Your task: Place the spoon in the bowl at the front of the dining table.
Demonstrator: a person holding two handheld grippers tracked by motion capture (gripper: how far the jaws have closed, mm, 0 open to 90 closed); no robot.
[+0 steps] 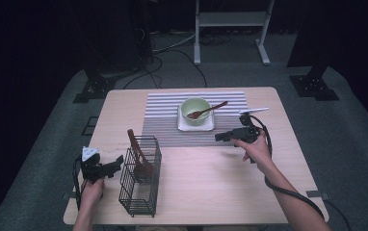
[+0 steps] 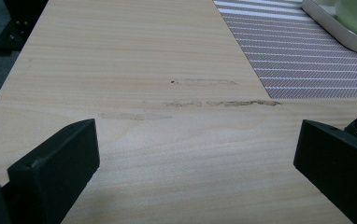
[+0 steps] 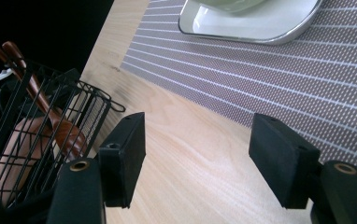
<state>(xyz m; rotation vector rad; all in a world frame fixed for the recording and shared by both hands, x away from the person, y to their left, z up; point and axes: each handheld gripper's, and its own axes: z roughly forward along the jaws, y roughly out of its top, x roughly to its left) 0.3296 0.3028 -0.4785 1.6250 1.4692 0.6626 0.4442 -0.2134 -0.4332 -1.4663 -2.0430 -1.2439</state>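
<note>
While lining up the right gripper (image 1: 219,137) on the wire basket (image 1: 141,192), keep it just as it stands: spread wide, nothing between the jaws, hanging above the bare table (image 1: 211,183) at the near edge of the striped mat (image 1: 163,125). Looks like a reach for the wooden spoons (image 1: 141,161) standing in that basket, handles leaning up and out over the far rim. Already one spoon (image 1: 211,109) propped in the green bowl (image 1: 195,110), on the white plate (image 1: 184,126) at the middle of the mat.

Over on the other side, left gripper (image 1: 120,161) also spread and empty, parked low on the table just beside the basket's left wall. Hard to tell whether touching the wire or merely close. Worth pressing a jaw against that wall before any pull, since a light wire basket probably tips or slides.

Now the approach. Come in above the rim, not through the mesh. Pick one handle, the higher one, and take it near the top where it clears the wire. Square the pads flat across the handle; smooth rounded wood likely slips from a corner pinch. Close firmly, then lift along the handle's lean rather than straight up, so as not to snag the spoon's bowl on the wire or drag its neighbour along.
</note>
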